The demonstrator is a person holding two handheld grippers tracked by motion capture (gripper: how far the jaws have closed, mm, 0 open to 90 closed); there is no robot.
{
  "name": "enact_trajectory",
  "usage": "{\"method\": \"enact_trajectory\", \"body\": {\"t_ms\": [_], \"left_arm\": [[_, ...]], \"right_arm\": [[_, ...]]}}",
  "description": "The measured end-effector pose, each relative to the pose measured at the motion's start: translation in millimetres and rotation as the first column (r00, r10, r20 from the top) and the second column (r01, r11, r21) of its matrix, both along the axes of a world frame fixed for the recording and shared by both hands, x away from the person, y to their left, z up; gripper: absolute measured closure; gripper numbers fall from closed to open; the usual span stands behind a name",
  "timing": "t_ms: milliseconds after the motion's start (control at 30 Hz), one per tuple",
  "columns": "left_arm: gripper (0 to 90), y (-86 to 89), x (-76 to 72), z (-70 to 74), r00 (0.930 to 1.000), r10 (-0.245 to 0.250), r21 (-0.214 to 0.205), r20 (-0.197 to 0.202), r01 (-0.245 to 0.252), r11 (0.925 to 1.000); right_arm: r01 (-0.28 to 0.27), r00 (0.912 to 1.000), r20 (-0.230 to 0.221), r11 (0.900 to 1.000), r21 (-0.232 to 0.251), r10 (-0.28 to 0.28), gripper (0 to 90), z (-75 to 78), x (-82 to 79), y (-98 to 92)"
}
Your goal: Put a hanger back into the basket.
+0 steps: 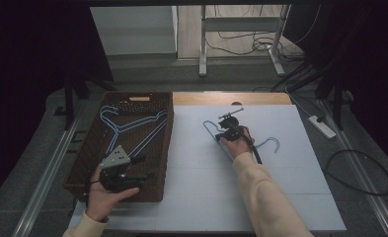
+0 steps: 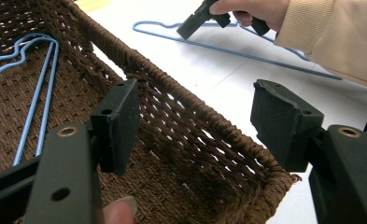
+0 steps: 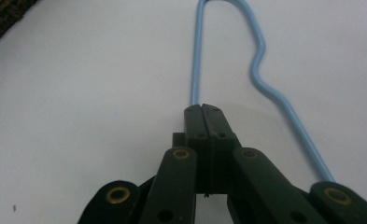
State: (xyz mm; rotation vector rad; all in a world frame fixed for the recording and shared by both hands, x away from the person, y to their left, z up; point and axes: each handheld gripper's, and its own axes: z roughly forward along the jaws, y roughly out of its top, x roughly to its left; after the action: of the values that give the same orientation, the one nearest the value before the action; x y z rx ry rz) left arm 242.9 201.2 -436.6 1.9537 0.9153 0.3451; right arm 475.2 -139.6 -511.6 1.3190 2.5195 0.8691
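Right gripper (image 3: 203, 108) clamped on hanger (image 3: 196, 56) lying on sheet (image 1: 280, 163); left gripper (image 2: 195, 121) spread wide over basket (image 2: 172, 93), holding nothing.

Cream, ribbed-looking sleeves (image 1: 268, 197) on both forearms. Black grippers: left gripper (image 2: 197, 126) with square, worn pads and brass-ringed screw holes, grey three-cornered plate (image 1: 115, 158) on top. Right gripper (image 3: 208, 114) alike, trailing a black cable (image 1: 254, 152), perhaps rubber-coated.

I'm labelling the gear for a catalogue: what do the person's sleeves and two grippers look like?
Both sleeves are cream knit. The left gripper is black with a grey three-cornered plate on top; its flat black pads sit on links with brass-coloured rivets. The right gripper is black too, trailing a black cable.
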Motion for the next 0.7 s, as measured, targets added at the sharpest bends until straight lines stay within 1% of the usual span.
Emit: {"method": "enact_trajectory", "body": {"t_ms": [100,133,233,267,300,400,467,500,533,700], "left_arm": [[34.0,1.0,-0.1,0.2,1.0000,0.000,0.001,0.001,0.000,1.0000],[34.0,1.2,-0.1,0.2,1.0000,0.000,0.001,0.002,0.000,1.0000],[34.0,1.3,-0.1,0.1,1.0000,0.001,0.001,0.001,-0.001,1.0000],[34.1,1.1,-0.2,0.1,1.0000,0.001,0.001,0.001,-0.001,1.0000],[34.0,0.9,-0.4,0.2,1.0000,0.000,0.001,0.001,0.000,1.0000],[34.0,-0.2,-0.8,0.6,1.0000,-0.001,0.001,0.004,0.001,1.0000],[34.0,-1.0,-0.9,0.6,1.0000,-0.003,0.001,0.003,0.003,1.0000],[34.0,-1.4,-0.8,0.4,1.0000,-0.004,0.001,0.002,0.004,1.0000],[34.0,-1.9,-0.7,0.1,1.0000,-0.004,0.001,0.000,0.004,1.0000],[34.1,-4.2,-0.6,-0.5,1.0000,-0.008,0.004,-0.002,0.008,1.0000]], "right_arm": [[0.006,0.9999,-0.009,1.0000,0.002,-0.006,90.0,-1.5,3.0,0.6],[0.005,0.9997,-0.023,0.9999,0.009,-0.005,90.0,-2.1,3.5,0.6],[-0.020,0.9986,-0.048,0.9995,0.024,0.022,90.0,-2.5,1.1,2.3],[-0.031,0.9983,-0.049,0.9992,0.024,0.032,90.0,-2.6,-1.0,4.0],[-0.044,0.9976,-0.053,0.9989,0.016,0.045,90.0,-2.1,-4.1,6.5],[-0.086,0.9938,-0.070,0.9962,0.017,0.087,90.0,-1.9,-12.9,12.4],[-0.118,0.9903,-0.072,0.9929,0.015,0.119,90.0,-2.2,-21.0,16.6],[-0.141,0.9869,-0.076,0.9898,0.019,0.142,90.0,-2.6,-29.5,19.6],[-0.141,0.9869,-0.076,0.9898,0.019,0.142,90.0,-2.6,-29.5,19.6],[-0.195,0.9766,-0.085,0.9803,0.030,0.197,90.0,-3.4,-51.9,21.9]]}}
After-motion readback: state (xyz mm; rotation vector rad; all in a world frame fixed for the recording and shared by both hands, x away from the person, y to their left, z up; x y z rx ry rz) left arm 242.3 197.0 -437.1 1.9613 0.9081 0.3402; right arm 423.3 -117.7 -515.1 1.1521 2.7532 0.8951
